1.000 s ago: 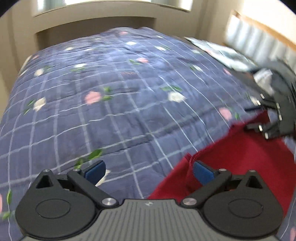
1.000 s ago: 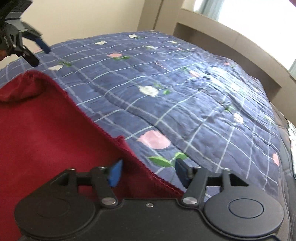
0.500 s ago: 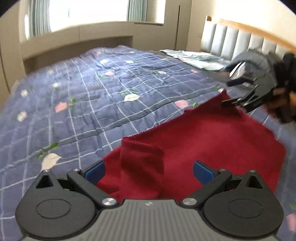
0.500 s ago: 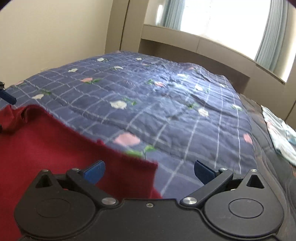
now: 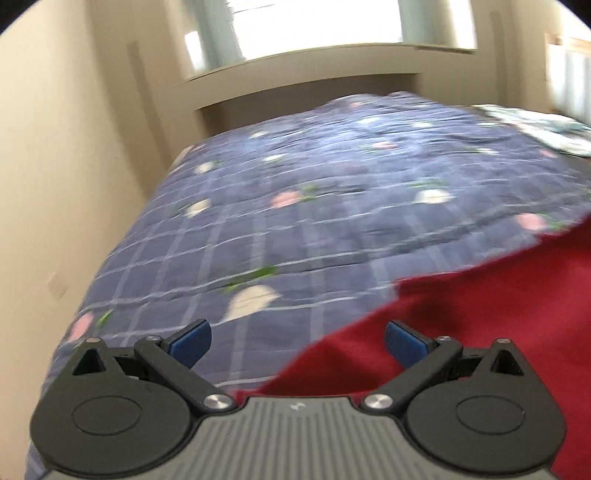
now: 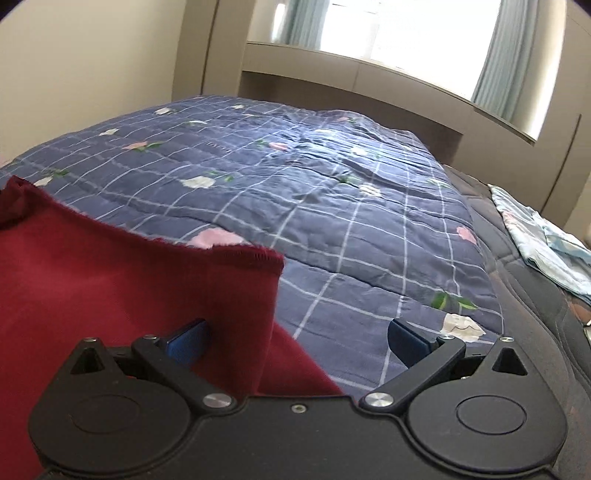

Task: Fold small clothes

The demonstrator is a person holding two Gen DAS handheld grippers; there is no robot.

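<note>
The left gripper (image 5: 297, 341) has its blue fingers (image 5: 190, 339) wide apart w/ nothing between them. The red cloth (image 5: 480, 325) lies on the quilt (image 5: 332, 206) under its right finger and runs off to the lower right of the left wrist view. Half a sec ago this view showed the cloth spread in front w/ a folded flap and the other gripper at the cloth's far corner – now the view has swung left toward the wall (image 5: 55, 166) and window (image 5: 317, 22), the other gripper is out of frame, and the picture is motion-blurred.

The right gripper (image 6: 297, 341) is also spread wide, holding nothing. The red cloth (image 6: 110, 280) fills the lower left of the right wrist view; a frayed corner stands up as a fold between the fingers (image 6: 406, 341), nearer the left one, but not pinched. Vs. half a sec ago, that corner sits higher and closer to the camera, and the far left end of the cloth is bunched up by the quilt's edge.

The quilt (image 6: 295, 192) is blue plaid w/ flowers – it covers most of the bed. A pale blue bundle of fabric (image 6: 539, 240) lies at the right on the dark mattress (image 6: 532, 306), well apart from the red cloth.
</note>
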